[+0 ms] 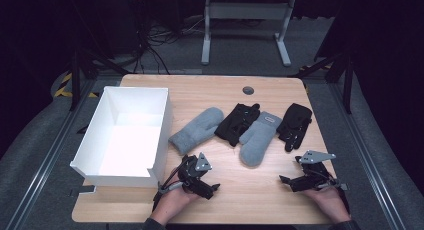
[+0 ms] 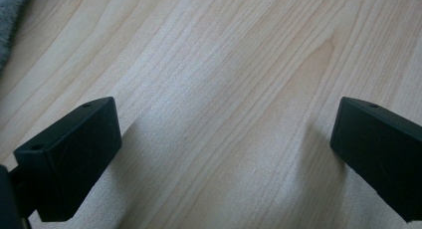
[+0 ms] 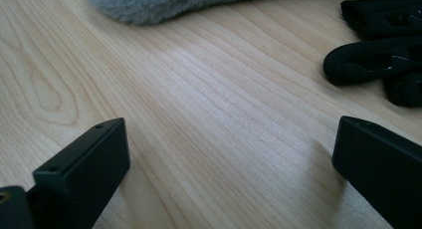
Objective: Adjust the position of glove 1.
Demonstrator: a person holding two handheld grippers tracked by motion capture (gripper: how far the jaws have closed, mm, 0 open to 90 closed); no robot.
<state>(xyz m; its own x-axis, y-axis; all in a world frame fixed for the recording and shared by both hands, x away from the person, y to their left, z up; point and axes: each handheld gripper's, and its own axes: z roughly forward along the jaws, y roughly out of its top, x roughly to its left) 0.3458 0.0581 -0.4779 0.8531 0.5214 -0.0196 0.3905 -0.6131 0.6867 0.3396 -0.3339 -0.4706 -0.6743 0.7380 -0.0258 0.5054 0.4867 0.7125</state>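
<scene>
Grey mittens (image 1: 196, 130) (image 1: 258, 138) & black gloves (image 1: 237, 122) (image 1: 295, 125) all lie right of white box (image 1: 162, 132), none inside. My left tool (image 1: 212, 187) & right tool (image 1: 285, 180): wide open, empty. Nothing done yet, I reckon.

Bare wood before both claws, white box (image 1: 127, 135) walling the left; mittens, gloves across mid-table

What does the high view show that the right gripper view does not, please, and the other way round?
High view alone: the white box, the left grey mitten, the black glove between the mittens, and the left gripper. Right gripper view alone: a close look between the right gripper and its wide-open jaws, nothing between them. Shared: the wooden table, the right grey mitten's cuff end and the far-right black glove's fingers.
</scene>
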